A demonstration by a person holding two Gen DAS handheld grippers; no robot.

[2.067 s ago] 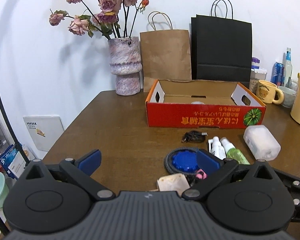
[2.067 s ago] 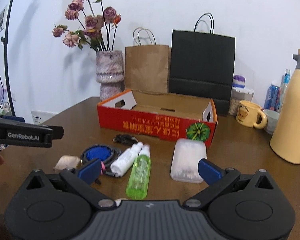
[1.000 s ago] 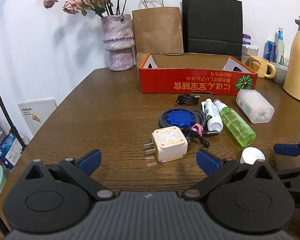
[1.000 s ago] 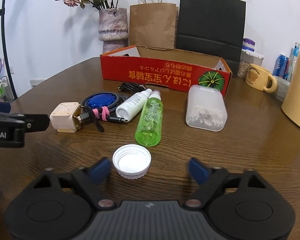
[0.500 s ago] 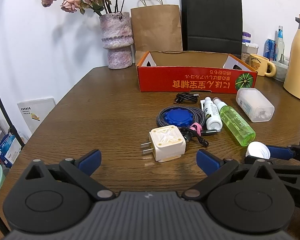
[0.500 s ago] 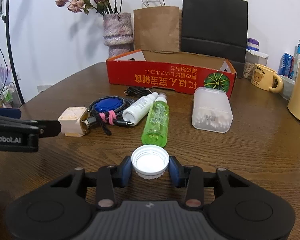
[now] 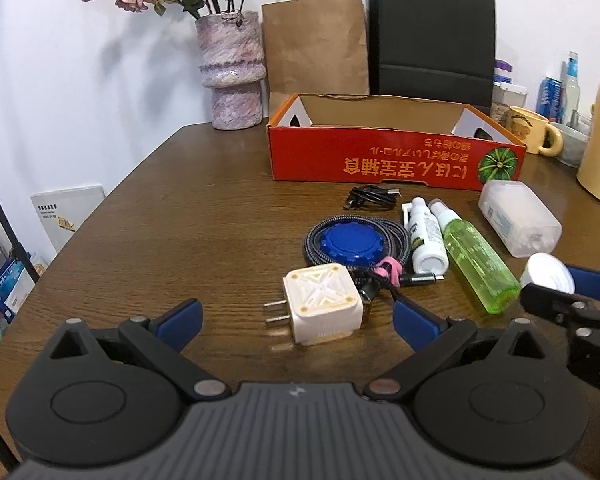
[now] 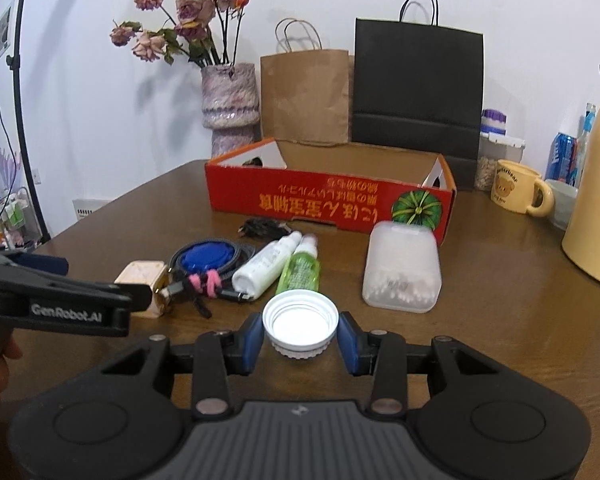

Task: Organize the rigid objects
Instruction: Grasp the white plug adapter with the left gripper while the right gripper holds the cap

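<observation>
- Right gripper (image 8: 300, 338): both blue pads are pressed against the ribbed sides of the white cap (image 8: 300, 325), which sits open side up between them.
- Cap position: it appears raised slightly off the counter (image 8: 500, 320); contact underneath cannot be confirmed. It is just in front of the green bottle (image 8: 300, 270).
- Left gripper (image 7: 296, 318): spread wide and holding nothing. It hovers low, with the white charger plug (image 7: 322, 306) just ahead of its fingers.
- Step in hand: judged to be the pick-up of the cap, with the grasp made and the transfer not yet done.
- Destination: probably the open red cardboard box (image 8: 328, 200) at the back of the counter. No contents show from these angles.
- Next move: lift the cap high enough to clear the green bottle, the white bottle (image 8: 266, 266) and the box's front wall, then carry it forward over the box and release.
- Remaining items: the plug, the coiled cable with blue disc (image 7: 354, 242), the small black cable (image 7: 370, 196), both bottles and the clear swab case (image 8: 402, 266) lie outside the box.
</observation>
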